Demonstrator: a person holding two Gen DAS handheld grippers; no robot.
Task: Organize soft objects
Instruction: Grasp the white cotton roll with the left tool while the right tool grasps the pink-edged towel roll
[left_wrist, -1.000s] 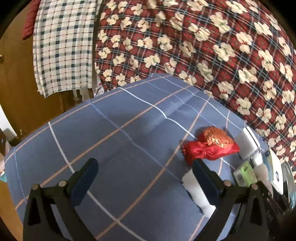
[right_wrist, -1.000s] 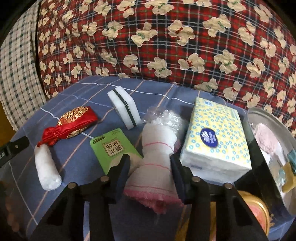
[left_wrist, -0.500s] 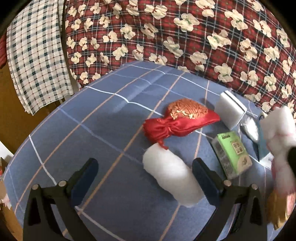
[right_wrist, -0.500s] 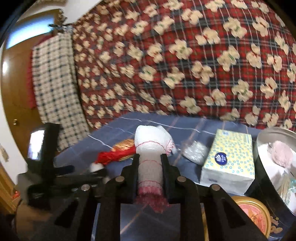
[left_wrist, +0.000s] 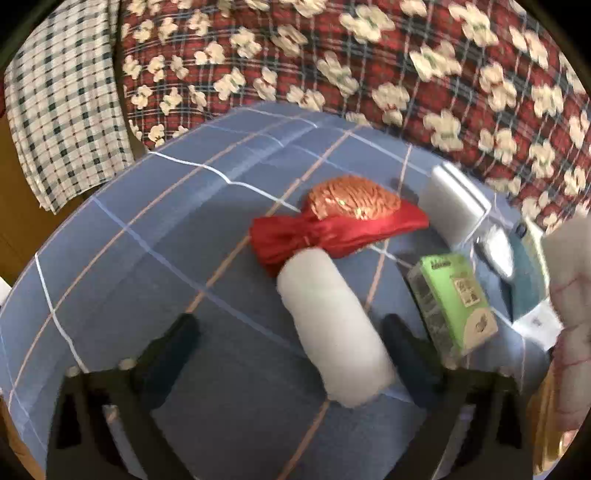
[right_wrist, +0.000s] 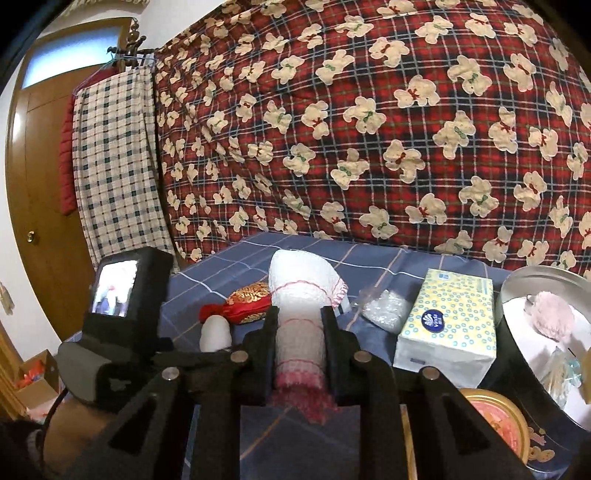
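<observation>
My right gripper (right_wrist: 300, 325) is shut on a rolled white towel with pink trim (right_wrist: 300, 295) and holds it upright above the blue checked table (right_wrist: 376, 258); the towel also shows at the right edge of the left wrist view (left_wrist: 569, 280). My left gripper (left_wrist: 288, 336) is open, its jaws either side of a white foam roll (left_wrist: 332, 325) lying on the table (left_wrist: 147, 229). A red and gold pouch (left_wrist: 340, 225) lies just beyond the roll. The roll (right_wrist: 215, 332) and pouch (right_wrist: 243, 301) also show in the right wrist view, beside the left gripper's body (right_wrist: 122, 332).
A green box (left_wrist: 454, 299) and a white sponge block (left_wrist: 452, 206) lie right of the roll. A yellow tissue pack (right_wrist: 448, 323), a clear plastic bag (right_wrist: 384, 312), a round metal tin (right_wrist: 517, 295) with a pink puff (right_wrist: 552, 312) and a gold lid (right_wrist: 495, 421) are at right. A red patterned quilt (right_wrist: 369, 129) hangs behind.
My left gripper has moved forward and right so the white roll now lies between its jaws. My right gripper has lifted the towel higher and tilted up.
</observation>
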